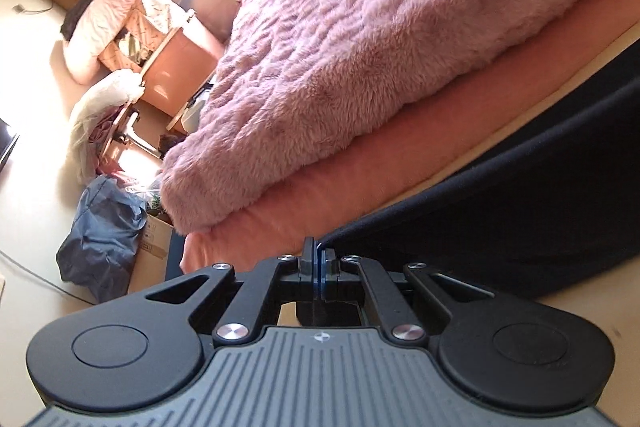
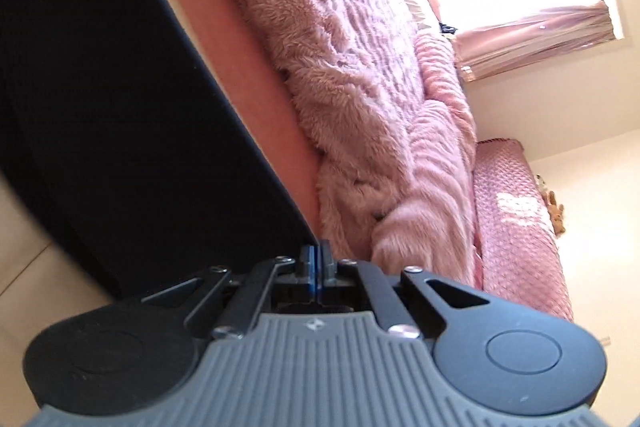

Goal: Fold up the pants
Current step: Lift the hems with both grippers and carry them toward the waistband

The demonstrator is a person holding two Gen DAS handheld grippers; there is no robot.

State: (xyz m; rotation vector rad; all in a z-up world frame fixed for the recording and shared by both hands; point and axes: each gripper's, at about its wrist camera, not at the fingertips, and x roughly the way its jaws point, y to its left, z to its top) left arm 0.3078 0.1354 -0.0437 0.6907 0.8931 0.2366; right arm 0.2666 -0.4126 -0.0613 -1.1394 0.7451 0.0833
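**A:** Start at your left. What have you got there?

**B:** In your left camera, far left, there's a blue bag (image 1: pixel 100 227) slumped on the floor beside a cardboard box (image 1: pixel 154 243), and behind them a heap of laundry (image 1: pixel 116 15) and an orange chair (image 1: pixel 176 67). Moving right, the fluffy pink blanket (image 1: pixel 380 47) covers the bed, with the salmon sheet (image 1: pixel 360 179) showing along its edge.

**A:** And your left gripper (image 1: pixel 319 253)?

**B:** Your jaws are pressed together on the corner of the dark pants (image 1: pixel 520 211). The cloth stretches away from the fingertips to the right and lies over the sheet.

**A:** Now your right camera.

**B:** The pants (image 2: pixel 120 107) fill the left side there, a broad dark panel running down to your right gripper (image 2: pixel 316 253). Those jaws are together too, pinching the cloth's corner. Right of it comes the sheet (image 2: pixel 240 99), then the blanket (image 2: pixel 360 87) bunched up, then a quilted pink cover (image 2: pixel 516 227). A pink curtain (image 2: pixel 536 35) hangs at the bright window at far right.

**A:** So where do the pants sit?

**B:** Held at two corners, one in each of your grippers, near the edge of the bed.
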